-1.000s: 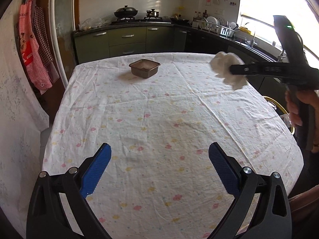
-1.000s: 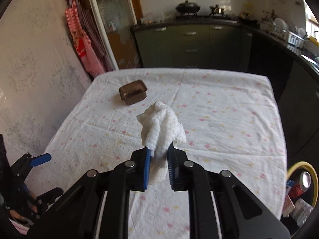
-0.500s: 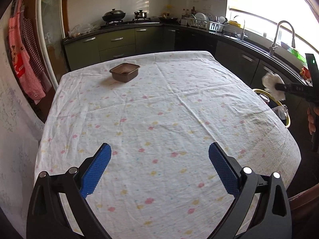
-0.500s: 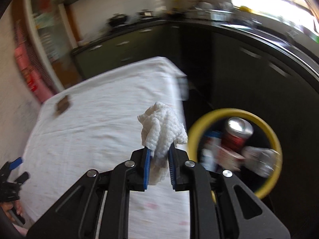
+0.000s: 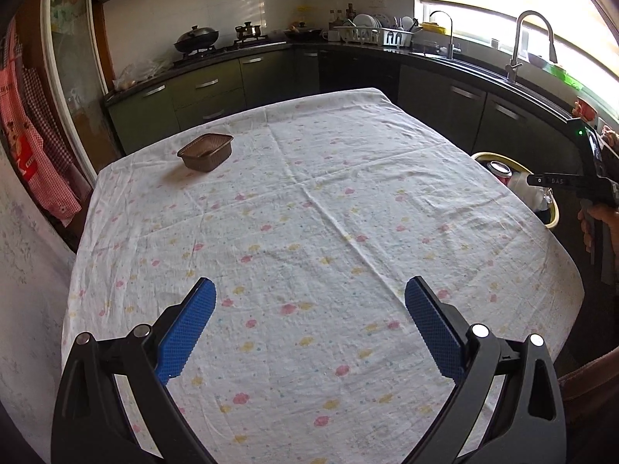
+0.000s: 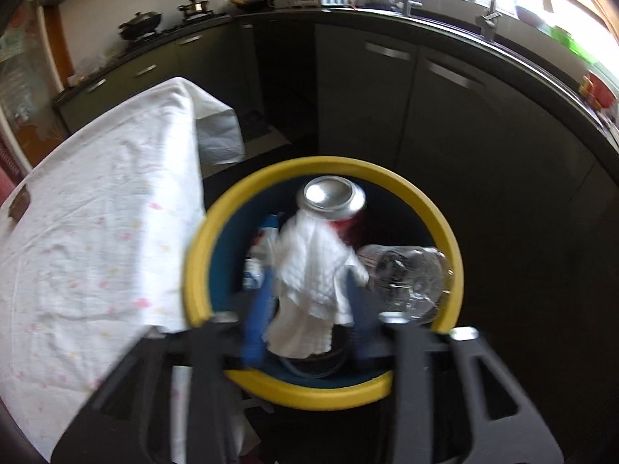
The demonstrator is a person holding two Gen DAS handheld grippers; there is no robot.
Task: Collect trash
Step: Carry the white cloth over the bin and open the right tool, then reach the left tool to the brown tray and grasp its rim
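So the right gripper [image 6: 309, 309] sits over the yellow bin [image 6: 433, 208], jaws parted with the tissue [image 6: 309, 270] loose between them, looks mid-drop. Best to hold centered till it clears the rim. Left gripper [image 5: 309, 321] hangs wide and empty above the table [image 5: 309, 201]; brown tray [image 5: 205, 151] probably comes next.

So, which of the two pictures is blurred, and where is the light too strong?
The right wrist view is motion-blurred: the right claw, the white tissue and the yellow bin are smeared. The left wrist view is sharp, with crisp blue pads and tablecloth; only the window is overexposed. In both views the fisheye bends straight edges.
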